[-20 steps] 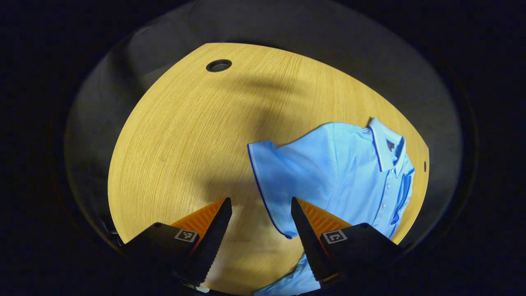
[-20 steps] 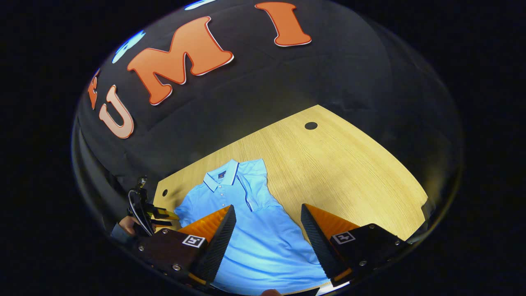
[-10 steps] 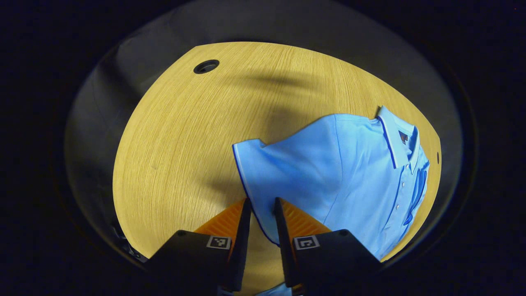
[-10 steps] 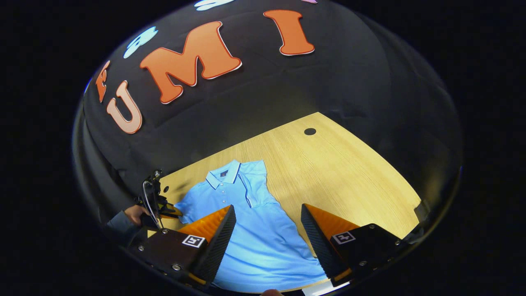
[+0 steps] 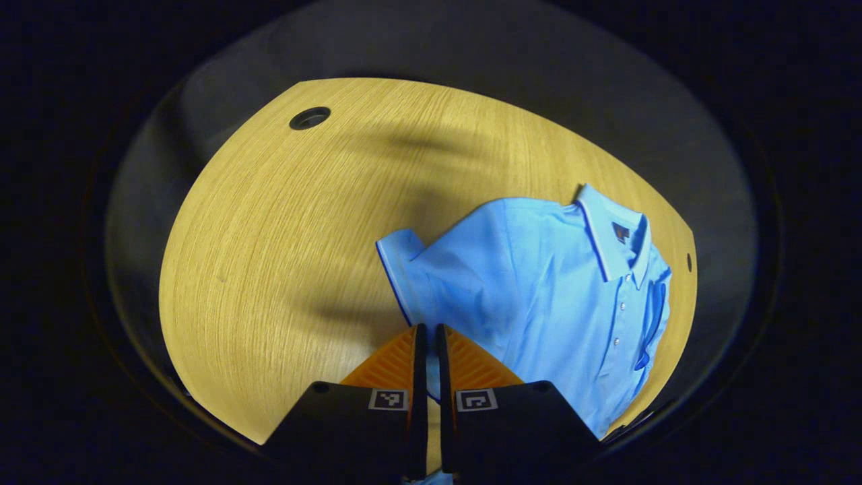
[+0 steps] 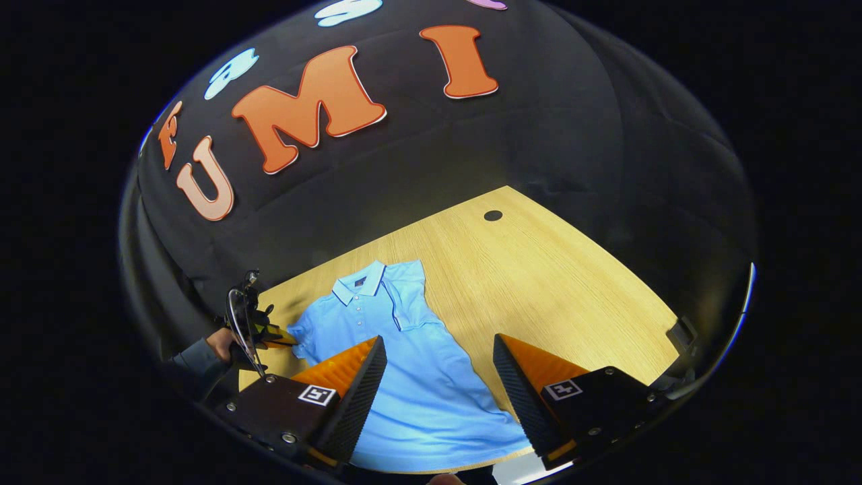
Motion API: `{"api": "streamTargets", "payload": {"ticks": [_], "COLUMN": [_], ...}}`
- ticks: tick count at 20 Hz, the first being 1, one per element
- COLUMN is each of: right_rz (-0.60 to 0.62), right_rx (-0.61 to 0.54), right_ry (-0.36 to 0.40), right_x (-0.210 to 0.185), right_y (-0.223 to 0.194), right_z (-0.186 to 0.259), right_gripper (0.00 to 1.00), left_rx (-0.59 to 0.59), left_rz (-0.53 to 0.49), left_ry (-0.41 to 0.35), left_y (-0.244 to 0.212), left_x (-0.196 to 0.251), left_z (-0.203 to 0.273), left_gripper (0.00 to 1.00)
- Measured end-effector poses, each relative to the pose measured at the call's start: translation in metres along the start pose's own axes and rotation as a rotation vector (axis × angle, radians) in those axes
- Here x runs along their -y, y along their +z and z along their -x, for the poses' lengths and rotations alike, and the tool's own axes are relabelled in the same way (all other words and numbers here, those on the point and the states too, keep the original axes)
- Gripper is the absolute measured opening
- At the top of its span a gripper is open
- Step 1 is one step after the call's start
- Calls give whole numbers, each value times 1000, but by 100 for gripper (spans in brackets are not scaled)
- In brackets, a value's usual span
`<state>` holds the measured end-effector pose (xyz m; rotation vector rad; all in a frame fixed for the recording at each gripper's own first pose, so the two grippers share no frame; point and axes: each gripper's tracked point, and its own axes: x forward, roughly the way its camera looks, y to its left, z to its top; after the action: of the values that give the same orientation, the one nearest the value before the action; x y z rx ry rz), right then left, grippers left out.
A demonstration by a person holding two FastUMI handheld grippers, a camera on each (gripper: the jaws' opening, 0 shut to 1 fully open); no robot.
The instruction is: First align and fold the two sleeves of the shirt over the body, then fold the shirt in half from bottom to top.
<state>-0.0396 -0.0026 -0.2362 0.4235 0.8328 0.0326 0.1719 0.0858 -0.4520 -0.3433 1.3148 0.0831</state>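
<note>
My left gripper (image 5: 426, 343) pinches the sleeve hem (image 5: 404, 296) of the shirt (image 5: 539, 296), mid-frame on the table (image 5: 269, 236), ready to fold inward; my right gripper (image 6: 438, 364) hovers spread above the shirt body.

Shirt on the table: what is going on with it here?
A person is folding a light blue shirt on a wooden table with two handheld grippers. One sleeve already lies folded over the body. The left gripper is shut on the edge of the other sleeve. The right gripper hangs open above the lower part of the shirt.
</note>
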Motion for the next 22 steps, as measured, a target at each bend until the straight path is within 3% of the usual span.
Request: {"api": "streamTargets", "payload": {"ticks": [14, 16, 18, 19, 22], "right_rz": [-1, -9, -8, -3, 12], "right_rx": [-100, -117, -122, -122, -135], "right_ry": [-31, -30, -26, -20, -2], "right_x": [8, 8, 7, 8, 12], "right_y": [-48, -57, -61, -63, -71], "right_z": [0, 1, 3, 4, 6], "right_gripper": [97, 97, 97, 97, 97], "left_rx": [93, 90, 77, 86, 117], "left_rz": [-368, -380, -384, -394, -395], "left_ry": [-131, -214, -294, -266, -223], "left_y": [22, 15, 2, 2, -10], "left_x": [116, 143, 163, 157, 146], "left_z": [17, 22, 29, 29, 43], "left_gripper": [12, 14, 25, 35, 82]}}
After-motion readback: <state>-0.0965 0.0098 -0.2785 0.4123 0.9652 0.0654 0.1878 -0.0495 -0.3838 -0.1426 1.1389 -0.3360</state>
